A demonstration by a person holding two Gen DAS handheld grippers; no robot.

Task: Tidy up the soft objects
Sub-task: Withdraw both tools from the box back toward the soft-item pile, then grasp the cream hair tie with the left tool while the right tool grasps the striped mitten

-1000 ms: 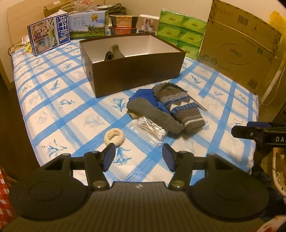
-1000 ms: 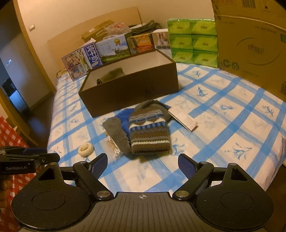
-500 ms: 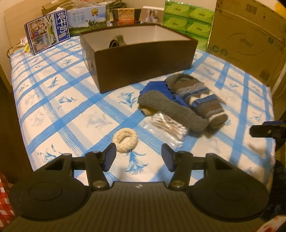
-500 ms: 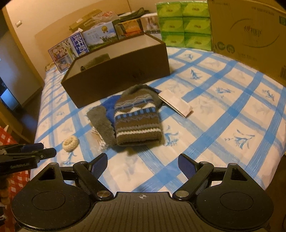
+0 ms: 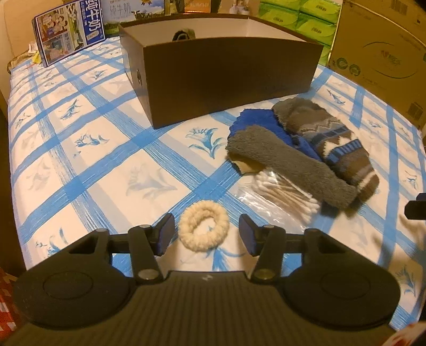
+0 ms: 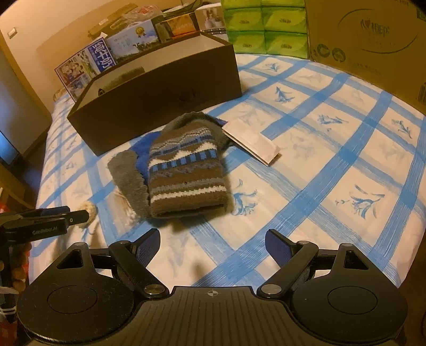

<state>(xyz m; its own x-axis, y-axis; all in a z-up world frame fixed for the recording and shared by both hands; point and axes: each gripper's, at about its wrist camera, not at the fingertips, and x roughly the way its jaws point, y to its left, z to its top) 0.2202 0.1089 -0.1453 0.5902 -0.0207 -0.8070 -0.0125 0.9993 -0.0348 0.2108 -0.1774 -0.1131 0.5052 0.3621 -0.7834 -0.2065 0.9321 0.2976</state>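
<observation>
A bed (image 5: 111, 170) with a blue-checked white sheet fills the left wrist view, boxes and green tissue packs (image 5: 306, 18) lined up along its far side. The left gripper (image 5: 206, 234) sits low with its fingers released and spread, the cream fluffy hair tie (image 5: 203, 229) lying between them but touched by neither. At 1 o'clock from the tie lies a clear bag of cotton swabs (image 5: 282, 194), partly under a grey fuzzy sock (image 5: 287, 157); a blue sock (image 5: 266, 125) and a patterned knit sock (image 5: 335, 143) overlap it. The open brown shoebox (image 5: 226, 66) stands at 12 o'clock and already holds something dark. The tie's ring could squash or slip sideways if the fingers close off-centre, and the slippery swab bag is near enough to be snagged.

In the right wrist view over the same bed, the right gripper (image 6: 213, 246) hovers with fingers released, holding nothing. The patterned knit sock (image 6: 186, 173) lies at 12 o'clock, stacked on the others, so one pinch may drag several. A flat white packet (image 6: 253, 145) lies at 1 o'clock, tucked under the pile's edge. The left gripper (image 6: 77, 216) reaches in at 9 o'clock, close enough to collide.
</observation>
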